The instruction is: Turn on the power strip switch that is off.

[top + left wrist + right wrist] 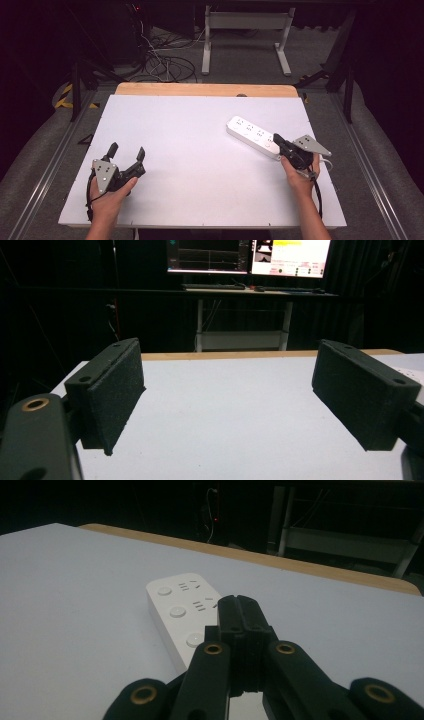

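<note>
High view: right gripper [276,138], jaws closed w/ nothing held, sits over near end of power strip [248,133], long axis running far-left; left gripper [127,152] open, well apart.

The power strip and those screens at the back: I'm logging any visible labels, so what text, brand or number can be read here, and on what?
None can be read.
Power strip: round buttons and socket slots, no legible print.
Monitors: graph lines, a yellow band and small rows, too small and blurred to read.
Left gripper, right gripper: no markings.
</note>
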